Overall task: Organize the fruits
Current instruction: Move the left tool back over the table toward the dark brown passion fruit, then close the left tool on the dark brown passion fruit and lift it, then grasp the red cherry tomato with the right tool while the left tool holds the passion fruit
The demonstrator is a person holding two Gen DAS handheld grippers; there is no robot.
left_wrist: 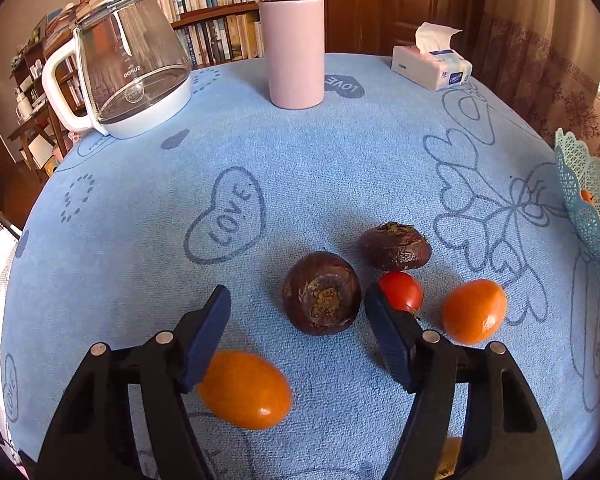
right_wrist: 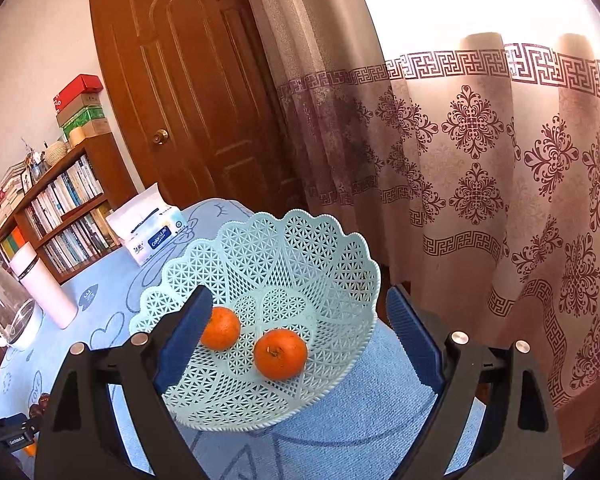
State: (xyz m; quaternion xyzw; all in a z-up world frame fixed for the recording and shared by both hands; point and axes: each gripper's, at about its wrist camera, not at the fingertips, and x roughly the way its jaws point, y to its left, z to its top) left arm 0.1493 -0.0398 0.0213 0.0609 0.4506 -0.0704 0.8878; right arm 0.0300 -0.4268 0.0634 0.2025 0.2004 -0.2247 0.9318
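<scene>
Left tool (left_wrist: 298, 304) gapes around wrinkled chestnut (left_wrist: 321, 293); right tool (right_wrist: 300, 312) open over lattice basket (right_wrist: 260, 248)

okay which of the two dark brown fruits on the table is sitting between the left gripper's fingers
The nearer dark fruit, lying between the open left gripper's fingers, untouched. The other dark fruit sits farther back, beyond the red tomato.

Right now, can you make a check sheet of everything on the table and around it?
Surface: blue cloth with hearts.
Job's things: two dark fruits, tomato and two orange fruits on the cloth; basket holds two oranges.
Clutter: kettle, pink flask, tissues.
Grippers: left tool open around a dark fruit; right tool open over the basket.
Cables: nothing seen.
Surroundings: bookshelf, door, curtain.
</scene>
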